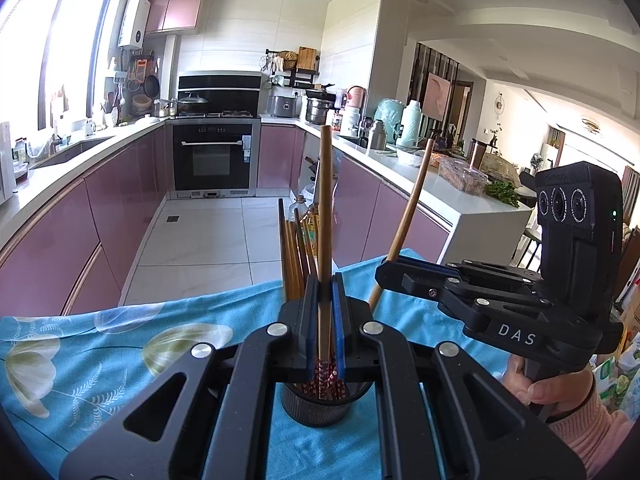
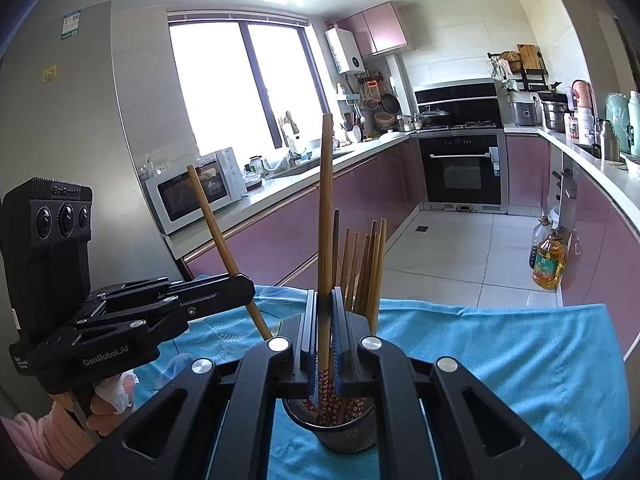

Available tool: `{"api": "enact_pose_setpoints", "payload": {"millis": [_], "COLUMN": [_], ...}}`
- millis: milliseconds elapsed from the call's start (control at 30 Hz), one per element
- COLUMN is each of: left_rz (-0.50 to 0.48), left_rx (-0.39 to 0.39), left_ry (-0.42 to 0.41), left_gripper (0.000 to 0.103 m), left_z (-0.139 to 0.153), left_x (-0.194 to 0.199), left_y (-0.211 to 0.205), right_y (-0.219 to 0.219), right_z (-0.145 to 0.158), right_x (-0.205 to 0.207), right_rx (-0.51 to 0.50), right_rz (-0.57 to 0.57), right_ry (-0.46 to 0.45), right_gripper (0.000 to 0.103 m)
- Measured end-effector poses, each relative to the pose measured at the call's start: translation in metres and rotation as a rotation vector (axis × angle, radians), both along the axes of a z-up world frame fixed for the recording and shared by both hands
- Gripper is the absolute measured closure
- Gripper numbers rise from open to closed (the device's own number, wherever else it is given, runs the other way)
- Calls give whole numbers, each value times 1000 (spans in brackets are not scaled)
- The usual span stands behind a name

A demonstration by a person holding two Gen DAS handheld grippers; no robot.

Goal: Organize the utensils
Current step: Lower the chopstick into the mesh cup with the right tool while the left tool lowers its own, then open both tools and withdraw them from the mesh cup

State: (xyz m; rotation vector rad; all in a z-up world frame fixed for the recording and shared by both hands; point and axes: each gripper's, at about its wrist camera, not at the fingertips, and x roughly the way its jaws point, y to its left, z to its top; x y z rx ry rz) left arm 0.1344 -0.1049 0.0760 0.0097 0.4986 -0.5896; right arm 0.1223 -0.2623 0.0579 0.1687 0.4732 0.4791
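Observation:
A black mesh holder [image 1: 318, 404] stands on the blue cloth and holds several wooden chopsticks [image 1: 296, 256]. My left gripper [image 1: 326, 300] is shut on one chopstick [image 1: 325, 200], upright, its patterned end over the holder's mouth. My right gripper [image 2: 325, 308] is shut on another chopstick [image 2: 325, 200], also upright over the holder [image 2: 344, 420]. Each gripper shows in the other's view: the right one [image 1: 386, 270] with its slanted chopstick [image 1: 412, 204], the left one [image 2: 244, 284] with its chopstick [image 2: 216, 228].
A blue floral cloth [image 1: 100, 360] covers the table, whose far edge drops to the tiled kitchen floor [image 1: 208, 240]. Pink cabinets and counters line both sides. Oil bottles [image 2: 548, 264] stand on the floor at the right.

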Motion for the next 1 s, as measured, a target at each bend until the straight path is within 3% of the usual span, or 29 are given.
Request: {"api": "enact_pose_setpoints", "payload": {"millis": [533,1000], "left_rz": [-15,0], "left_rx": [66,68], "left_ry": [103,137], "left_gripper": [95,94], "left_z": [-40,-61], "left_x": [30,40], "left_y": [-11,-5], "right_y": [10,7], "right_z": [-34,-41], "right_x": [19,21], "right_rx": [-61,-37], "right_rz": [8,-7], "right_ry": [123,147], "right_gripper": [97,95]}}
